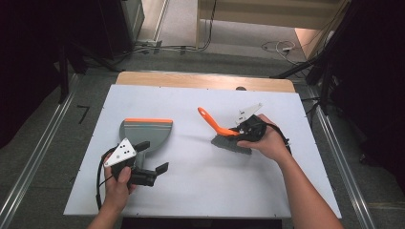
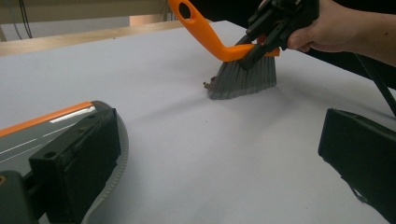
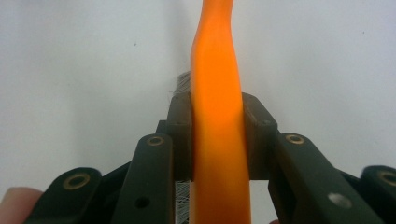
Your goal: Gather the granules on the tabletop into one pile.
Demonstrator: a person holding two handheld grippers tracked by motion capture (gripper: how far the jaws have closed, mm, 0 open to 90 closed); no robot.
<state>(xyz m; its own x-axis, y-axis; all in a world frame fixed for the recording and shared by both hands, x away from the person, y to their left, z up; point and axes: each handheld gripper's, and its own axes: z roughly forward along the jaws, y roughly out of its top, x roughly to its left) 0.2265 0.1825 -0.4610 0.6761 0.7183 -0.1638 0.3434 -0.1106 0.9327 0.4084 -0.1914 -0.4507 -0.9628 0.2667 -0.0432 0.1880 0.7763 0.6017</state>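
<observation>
A hand brush with an orange handle (image 1: 210, 120) and grey bristles (image 1: 231, 143) stands with its bristles on the white table top (image 1: 200, 191), right of centre. My right gripper (image 1: 244, 130) is shut on the handle just above the bristles. In the right gripper view both pads (image 3: 181, 126) press the orange handle (image 3: 217, 93). A grey dustpan (image 1: 145, 131) with an orange front lip lies flat at the left. My left gripper (image 1: 152, 157) stands open at its near end, one jaw over the pan's edge (image 2: 107, 154). A few small crumbs (image 2: 207, 84) lie against the bristles (image 2: 243, 79).
The white board sits on a wooden table whose far edge (image 1: 205, 80) shows behind it. Cables (image 1: 279, 46) lie on the floor beyond. Metal rails (image 1: 33, 162) run along both sides. A person's forearms come in from the bottom.
</observation>
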